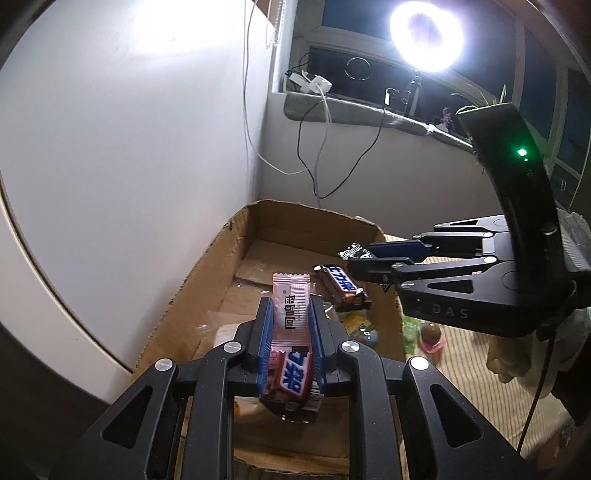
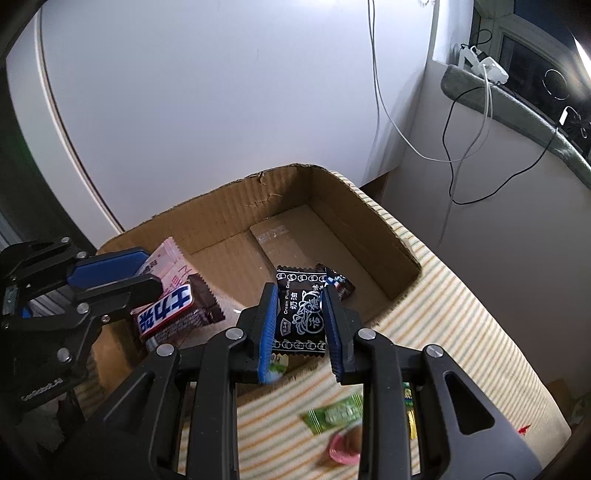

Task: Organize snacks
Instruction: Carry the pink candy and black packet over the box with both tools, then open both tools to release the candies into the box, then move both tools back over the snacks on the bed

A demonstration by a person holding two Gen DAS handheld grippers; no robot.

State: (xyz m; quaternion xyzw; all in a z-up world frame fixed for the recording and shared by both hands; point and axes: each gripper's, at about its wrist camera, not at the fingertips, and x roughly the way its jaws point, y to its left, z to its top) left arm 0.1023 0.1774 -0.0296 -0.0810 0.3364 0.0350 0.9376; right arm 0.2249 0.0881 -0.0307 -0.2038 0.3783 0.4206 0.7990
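Note:
My left gripper (image 1: 291,306) is shut on two snacks at once, a pink packet (image 1: 291,295) that sticks up between the pads and a brown chocolate bar (image 1: 291,380) with blue lettering below it. It hangs over the near left part of an open cardboard box (image 1: 207,266). My right gripper (image 2: 299,291) is shut on a black plum-candy packet (image 2: 299,314), with a small brown bar (image 2: 340,284) pinched behind it, above the box's (image 2: 221,192) front rim. The right wrist view also has the left gripper (image 2: 155,273) at left, with the pink packet (image 2: 170,258) and the bar (image 2: 166,314).
The box stands on a striped cloth (image 2: 461,295) against a white wall. Loose sweets lie on the cloth by the box: a green packet (image 2: 336,413) and a pink one (image 2: 341,450). A ring light (image 1: 424,35) and dangling cables are at the window sill behind.

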